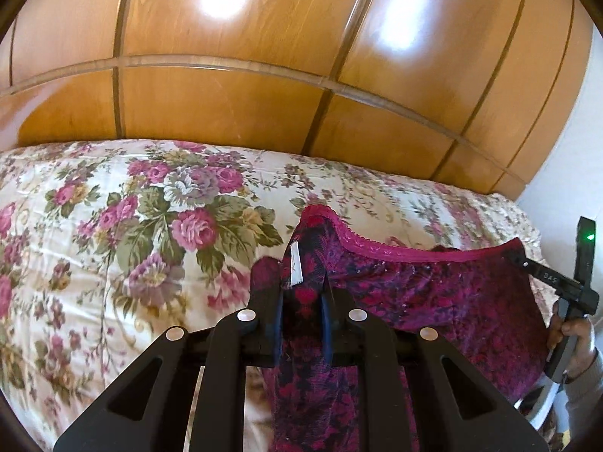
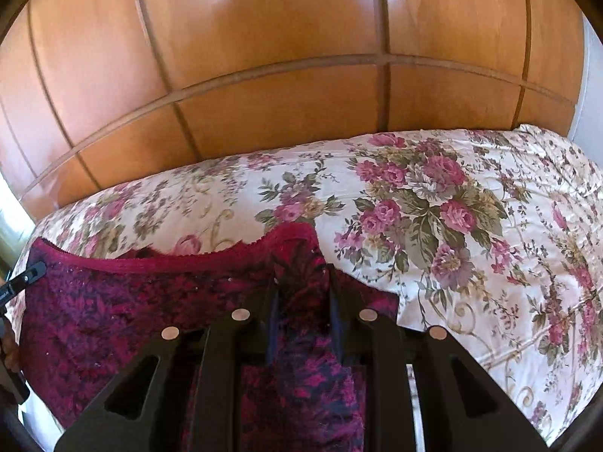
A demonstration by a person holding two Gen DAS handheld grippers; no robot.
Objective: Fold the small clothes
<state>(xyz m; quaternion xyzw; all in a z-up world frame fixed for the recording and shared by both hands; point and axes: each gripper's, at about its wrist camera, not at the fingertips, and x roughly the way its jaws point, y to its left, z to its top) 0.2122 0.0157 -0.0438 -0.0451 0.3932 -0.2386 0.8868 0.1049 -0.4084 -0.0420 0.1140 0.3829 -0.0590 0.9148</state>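
Garment: the small magenta-and-navy patterned garment [image 1: 433, 293] hung between our two grippers, lifted above the bed, its lace-trimmed edge [image 1: 361, 243] stretched across the top like a line.
Left gripper: our left gripper [image 1: 301, 293] was nearly closed, pinching one top corner of the garment; cloth was bunched between the jaws and trailed down under the tool.
Tag: a white tag [image 1: 294, 265] stood up just above that pinch, which we took to mean this corner was at a side seam.
Right gripper: our right gripper [image 2: 303, 293] was likewise nearly closed on the opposite top corner, with cloth gathered between the jaws.
Why held so: we judged the two corner grips were there to spread the piece wide and let the rest hang, so it could be laid down flat and free of creases.
Hand: in the left view, our right hand [image 1: 576, 342] showed at the edge, wrapped around the other tool's handle.
Bed: the floral bedspread [image 2: 452, 226] lay below and beyond the garment, bare where we could see it, a fair place to lay the piece.
Wardrobe: wooden wardrobe doors [image 1: 264, 75] rose right behind the bed.
Stage: we judged the fold itself not yet started.
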